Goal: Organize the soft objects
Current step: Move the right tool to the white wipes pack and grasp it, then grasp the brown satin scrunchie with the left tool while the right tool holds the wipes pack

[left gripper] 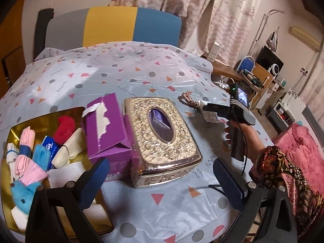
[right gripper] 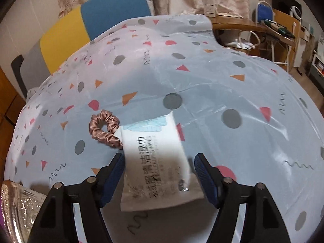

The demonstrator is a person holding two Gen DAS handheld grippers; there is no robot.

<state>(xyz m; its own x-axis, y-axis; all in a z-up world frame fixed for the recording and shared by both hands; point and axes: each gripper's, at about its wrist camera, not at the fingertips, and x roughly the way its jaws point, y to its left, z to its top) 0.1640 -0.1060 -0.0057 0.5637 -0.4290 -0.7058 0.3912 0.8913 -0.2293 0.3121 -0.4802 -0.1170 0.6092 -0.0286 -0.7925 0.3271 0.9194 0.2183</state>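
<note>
A white wet-wipes pack (right gripper: 158,162) lies on the patterned tablecloth (right gripper: 202,85), and a pink satin scrunchie (right gripper: 103,129) touches its far left corner. My right gripper (right gripper: 160,179) is open and straddles the pack's near end. Its right pad stands clear of the pack. In the left wrist view, a hand holds the right gripper (left gripper: 212,111) over the pack (left gripper: 209,118), next to the scrunchie (left gripper: 185,99). My left gripper (left gripper: 162,184) is wide open and empty in front of the silver tissue box (left gripper: 162,133). A gold tray (left gripper: 48,117) holds a blue plush toy (left gripper: 24,194), pink cloth and a red sock (left gripper: 63,128).
A torn purple tissue carton (left gripper: 107,129) stands between the tray and the silver box. A chair with a grey, yellow and blue back (left gripper: 113,26) is behind the table. A wooden desk with clutter (right gripper: 253,28) is at the right. A patterned sleeve (left gripper: 283,178) reaches in from the right.
</note>
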